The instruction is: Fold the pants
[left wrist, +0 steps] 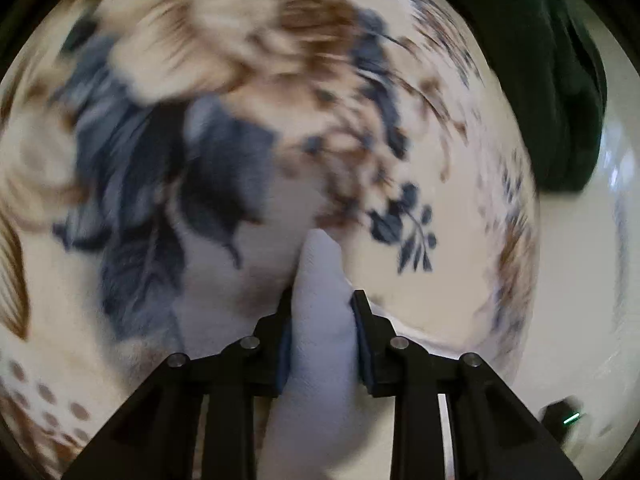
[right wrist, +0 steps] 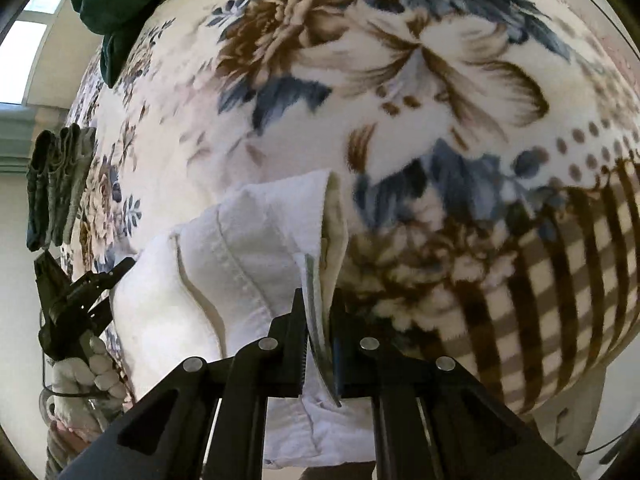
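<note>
White pants (right wrist: 240, 248) edge pinched by right tongs (right wrist: 320, 312); left tongs (left wrist: 320, 312) clamp fold.

The pants (right wrist: 224, 280) lie on the blanket (right wrist: 400, 80) that covers the bed, bunched toward its near left part in my right wrist view. My right gripper (right wrist: 320, 320) stands at their right edge, a hem between its fingers. My left gripper (right wrist: 116, 272) is at their left edge. In the left wrist view a fold of them sits between my left gripper (left wrist: 322, 312). A folded stack of clothes (right wrist: 56, 192) lies at the blanket's far left edge. Another garment (right wrist: 116, 4) lies behind, at the far corner.
</note>
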The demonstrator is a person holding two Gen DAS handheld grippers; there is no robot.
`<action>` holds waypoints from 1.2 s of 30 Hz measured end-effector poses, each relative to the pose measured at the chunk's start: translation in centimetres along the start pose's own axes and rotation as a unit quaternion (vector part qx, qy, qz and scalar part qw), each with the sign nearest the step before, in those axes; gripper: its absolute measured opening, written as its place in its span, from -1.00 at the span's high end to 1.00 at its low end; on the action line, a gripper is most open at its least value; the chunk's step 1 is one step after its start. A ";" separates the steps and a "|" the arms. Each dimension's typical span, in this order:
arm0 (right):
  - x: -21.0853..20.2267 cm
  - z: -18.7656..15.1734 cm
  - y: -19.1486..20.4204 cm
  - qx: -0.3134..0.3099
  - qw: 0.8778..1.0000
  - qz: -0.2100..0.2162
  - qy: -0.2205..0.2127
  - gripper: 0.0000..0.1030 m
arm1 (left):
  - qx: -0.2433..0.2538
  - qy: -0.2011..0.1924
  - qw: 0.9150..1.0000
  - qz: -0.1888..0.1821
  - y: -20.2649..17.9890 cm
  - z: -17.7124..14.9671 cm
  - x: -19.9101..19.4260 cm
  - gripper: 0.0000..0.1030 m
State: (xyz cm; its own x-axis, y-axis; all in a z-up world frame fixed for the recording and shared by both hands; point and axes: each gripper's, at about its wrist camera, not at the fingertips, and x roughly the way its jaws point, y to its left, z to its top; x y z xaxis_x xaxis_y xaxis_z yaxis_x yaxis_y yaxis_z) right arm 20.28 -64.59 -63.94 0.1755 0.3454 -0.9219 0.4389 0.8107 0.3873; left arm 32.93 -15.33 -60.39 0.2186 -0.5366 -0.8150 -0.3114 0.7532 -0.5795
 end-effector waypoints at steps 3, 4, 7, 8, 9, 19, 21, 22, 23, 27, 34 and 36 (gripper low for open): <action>0.6 -0.1 0.1 -0.002 1.000 -0.011 0.002 0.81 | -0.101 -0.006 0.993 -0.063 2.9 0.6 -0.7 0.53; 0.7 -0.1 0.1 -0.001 1.000 -0.012 0.004 0.81 | -0.110 -0.006 0.992 -0.067 3.1 0.7 -1.0 0.53; 1.2 0.3 -0.1 0.001 1.000 0.009 0.028 0.71 | -0.059 0.001 0.998 -0.033 1.3 1.0 -2.9 0.41; 1.0 0.3 -0.1 0.003 0.999 0.017 0.033 0.50 | -0.038 -0.001 0.999 -0.021 0.7 0.7 -3.6 0.28; 0.4 0.2 -0.6 0.013 0.999 0.028 0.044 0.22 | -0.006 -0.009 1.000 -0.010 -0.4 0.1 -4.7 0.15; 1.4 -6.8 -6.8 0.188 0.970 0.102 0.113 -0.26 | 0.050 0.002 0.998 0.026 -1.3 -9.2 -7.6 -0.72; 3.4 -8.4 -7.2 0.246 0.946 0.173 0.119 -0.08 | 0.042 0.015 0.999 0.030 -0.5 -10.4 -6.8 -0.72; 3.4 -8.9 -7.0 0.256 0.949 0.157 0.099 0.07 | 0.041 0.022 0.998 0.035 -0.2 -10.8 -6.3 -0.72; 2.9 -9.2 -6.6 0.251 0.955 0.139 0.080 0.43 | 0.041 0.024 0.998 0.046 -0.1 -11.1 -5.8 -0.72; -0.8 -10.4 -5.9 0.203 0.974 0.099 0.020 0.66 | 0.049 0.042 0.996 0.056 1.0 -11.8 -4.5 -0.79; 2.1 -10.3 -6.9 0.179 0.969 0.156 0.065 0.07 | 0.053 0.045 0.997 0.035 1.1 -11.8 -4.3 -0.81; 3.4 -10.9 -6.0 0.162 0.961 0.208 0.083 -0.43 | 0.047 0.046 0.998 0.025 1.3 -11.6 -3.9 -0.81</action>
State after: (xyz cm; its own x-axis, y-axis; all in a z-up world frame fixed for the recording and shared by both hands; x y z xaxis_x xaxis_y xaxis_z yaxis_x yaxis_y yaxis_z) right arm 8.65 -63.10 -69.26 0.2652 0.7002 -0.6628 0.6171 0.4050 0.6747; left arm 21.01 -16.70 -57.96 0.1176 -0.5276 -0.8413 -0.2302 0.8096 -0.5400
